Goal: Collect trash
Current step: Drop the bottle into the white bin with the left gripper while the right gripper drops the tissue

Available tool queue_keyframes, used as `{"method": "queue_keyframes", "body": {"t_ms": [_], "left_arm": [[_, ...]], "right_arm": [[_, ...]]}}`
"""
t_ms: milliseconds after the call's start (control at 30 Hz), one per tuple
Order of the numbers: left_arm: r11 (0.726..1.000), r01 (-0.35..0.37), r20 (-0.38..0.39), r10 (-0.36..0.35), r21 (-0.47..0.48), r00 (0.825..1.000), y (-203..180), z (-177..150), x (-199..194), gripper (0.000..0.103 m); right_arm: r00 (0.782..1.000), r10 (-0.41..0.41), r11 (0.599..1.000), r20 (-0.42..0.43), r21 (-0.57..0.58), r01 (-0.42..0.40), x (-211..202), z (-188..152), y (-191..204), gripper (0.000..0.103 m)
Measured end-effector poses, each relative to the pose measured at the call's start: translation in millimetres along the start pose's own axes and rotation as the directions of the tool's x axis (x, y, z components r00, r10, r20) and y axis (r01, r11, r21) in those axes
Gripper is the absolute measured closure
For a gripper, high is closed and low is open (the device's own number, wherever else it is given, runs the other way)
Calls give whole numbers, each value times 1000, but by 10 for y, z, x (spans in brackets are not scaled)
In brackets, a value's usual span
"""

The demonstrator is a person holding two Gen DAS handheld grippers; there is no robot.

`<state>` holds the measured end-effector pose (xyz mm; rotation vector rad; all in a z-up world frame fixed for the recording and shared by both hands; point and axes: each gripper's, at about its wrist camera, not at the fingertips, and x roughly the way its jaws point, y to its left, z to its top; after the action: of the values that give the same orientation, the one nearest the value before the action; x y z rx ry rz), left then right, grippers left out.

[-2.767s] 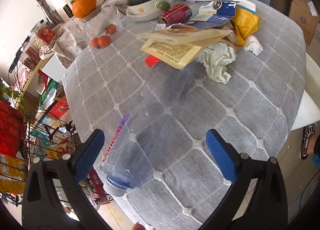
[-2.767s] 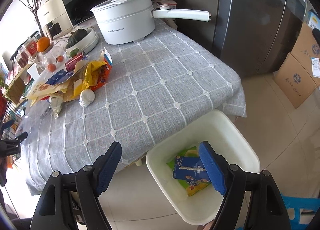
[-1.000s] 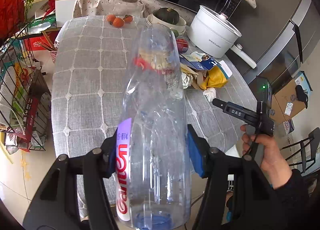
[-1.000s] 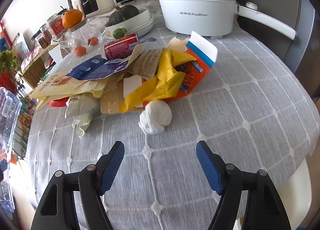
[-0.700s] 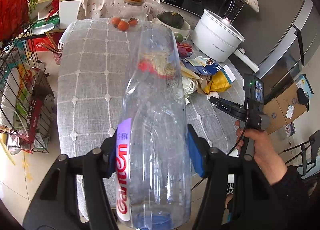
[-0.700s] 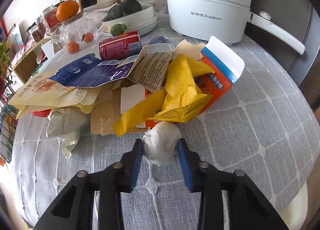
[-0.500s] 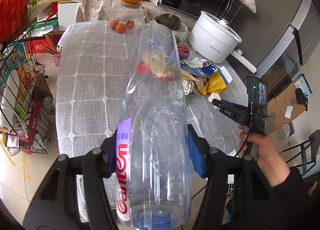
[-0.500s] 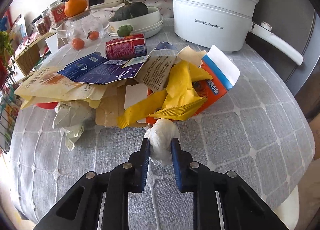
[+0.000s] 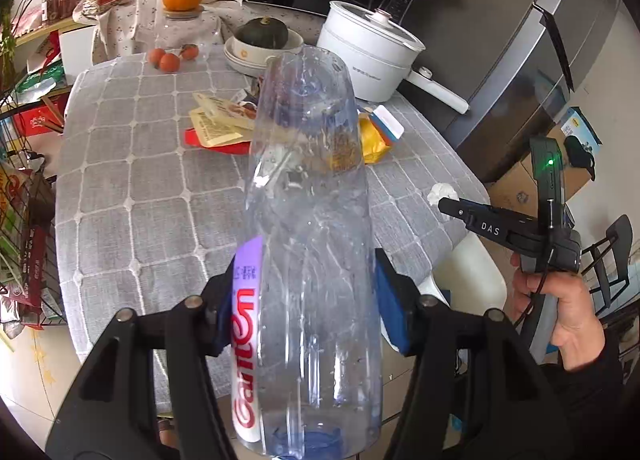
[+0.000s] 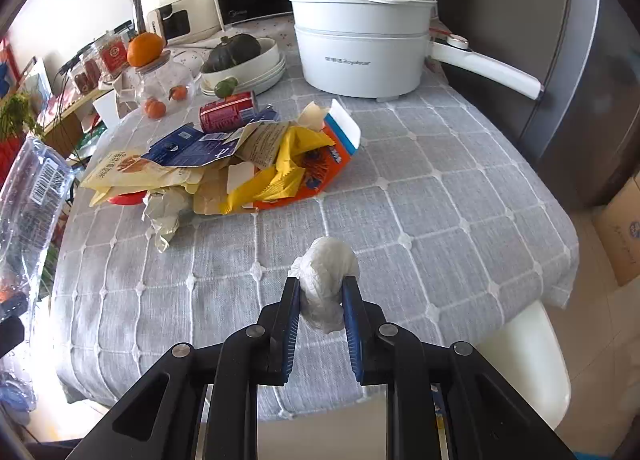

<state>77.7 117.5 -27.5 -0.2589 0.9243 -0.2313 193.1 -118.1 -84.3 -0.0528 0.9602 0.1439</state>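
Bottle (image 9: 312,244) and wad (image 10: 326,284), apparently gripped

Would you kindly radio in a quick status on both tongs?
Left tongs clamped on clear bottle. Right tongs gripping white wad above table edge. Nothing blocking.

left hand-held gripper (image 9: 308,292): black arms, blue pads, silver screws | right hand-held gripper (image 10: 320,300): same, "DAS" lettering | dark sleeve (image 9: 592,392)
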Motion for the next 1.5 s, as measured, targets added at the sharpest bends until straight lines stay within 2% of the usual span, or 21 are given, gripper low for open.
{"method": "queue_keyframes", "body": {"t_ms": [233,400,600,867,1067,1300,1433,1500], "left_arm": [[997,33,-26,-31,74,999,-413,-8,170,42],[989,59,-59,-51,139,997,-762,-49,364,42],[969,104,-117,-79,226,990,-1243,-138,633,42],[921,193,-247,-111,338,963,-1922,-361,1056,42],[895,224,-338,-89,385,937,-2336,-560,1488,42],[891,232,-386,-71,390,920,-2589,-646,1907,42],[884,248,-401,-76,397,913,-2687,-680,2013,42],[875,241,-387,-67,421,920,-2738,-690,1996,39]], "right_arm": [[1000,27,997,-7,70,-26,-374,-257,-404,81],[1000,11,996,22,91,-12,-638,-386,-697,81],[1000,-23,989,14,149,21,-764,-532,-1122,81],[997,-73,976,-28,202,77,-811,-829,-1681,81],[993,-96,955,-72,273,112,-821,-1052,-2136,81],[987,-119,942,-107,303,146,-825,-1234,-2461,81],[984,-120,937,-130,312,155,-810,-1314,-2570,81],[984,-120,937,-132,314,156,-821,-1328,-2605,81]]}}
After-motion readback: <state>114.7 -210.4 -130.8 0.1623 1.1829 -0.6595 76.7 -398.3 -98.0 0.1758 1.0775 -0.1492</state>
